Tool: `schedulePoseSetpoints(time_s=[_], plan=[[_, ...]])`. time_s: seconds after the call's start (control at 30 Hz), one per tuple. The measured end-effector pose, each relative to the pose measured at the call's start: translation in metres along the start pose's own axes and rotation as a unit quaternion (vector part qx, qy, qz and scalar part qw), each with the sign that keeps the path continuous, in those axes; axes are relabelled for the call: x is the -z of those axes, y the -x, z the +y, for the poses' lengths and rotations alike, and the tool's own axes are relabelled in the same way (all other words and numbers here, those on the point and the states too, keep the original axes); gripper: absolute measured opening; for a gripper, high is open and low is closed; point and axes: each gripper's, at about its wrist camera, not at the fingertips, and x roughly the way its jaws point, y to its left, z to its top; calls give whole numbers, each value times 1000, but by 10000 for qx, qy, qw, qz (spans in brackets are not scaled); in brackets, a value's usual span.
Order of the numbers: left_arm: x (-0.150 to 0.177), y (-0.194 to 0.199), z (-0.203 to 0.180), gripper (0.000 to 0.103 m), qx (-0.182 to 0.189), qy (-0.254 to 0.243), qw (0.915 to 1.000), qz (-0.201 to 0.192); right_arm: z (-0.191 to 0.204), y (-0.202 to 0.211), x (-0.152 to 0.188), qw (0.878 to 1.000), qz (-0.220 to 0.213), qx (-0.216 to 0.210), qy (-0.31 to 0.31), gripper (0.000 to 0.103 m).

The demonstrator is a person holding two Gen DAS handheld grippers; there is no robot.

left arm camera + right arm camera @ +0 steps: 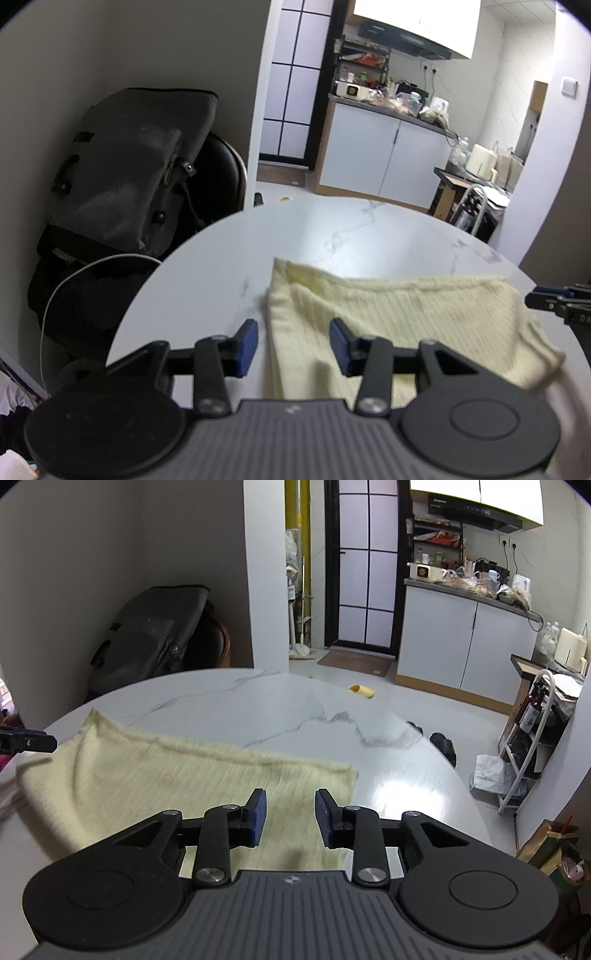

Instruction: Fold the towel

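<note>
A pale yellow ribbed towel (399, 317) lies folded on a round white marble table (332, 229). My left gripper (293, 345) is open and empty above the towel's left edge. The towel also shows in the right wrist view (177, 775), blurred, spread across the table (295, 709). My right gripper (290, 818) is open and empty above the towel's right end. The right gripper's tip shows at the right edge of the left wrist view (554, 299). The left gripper's tip shows at the left edge of the right wrist view (29, 740).
A dark grey backpack (125, 173) sits on a black chair (221, 173) left of the table, with a white cable (74, 280) below. A kitchen counter (384, 147) stands behind. A white wire rack (528, 746) and bags stand on the floor at right.
</note>
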Motion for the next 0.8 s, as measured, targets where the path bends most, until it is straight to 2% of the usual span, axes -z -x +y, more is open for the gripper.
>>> schedulePoseSetpoints(time_s=[0.27, 0.33, 0.43, 0.63, 0.8], plan=[[18, 12, -12, 46, -44, -184, 9998, 84, 6, 11, 22, 9998, 167, 63, 6, 33], [22, 14, -14, 42, -69, -229, 9997, 102, 6, 12, 27, 9997, 223, 62, -12, 33], [32, 12, -19, 30, -143, -368, 9990, 212, 8, 16, 33, 9997, 230, 69, 86, 33], [39, 16, -21, 30, -345, -575, 9976, 183, 5, 28, 43, 9996, 219, 166, 74, 33], [41, 19, -16, 33, -352, -484, 9981, 173, 7, 39, 50, 9996, 246, 137, 37, 33]])
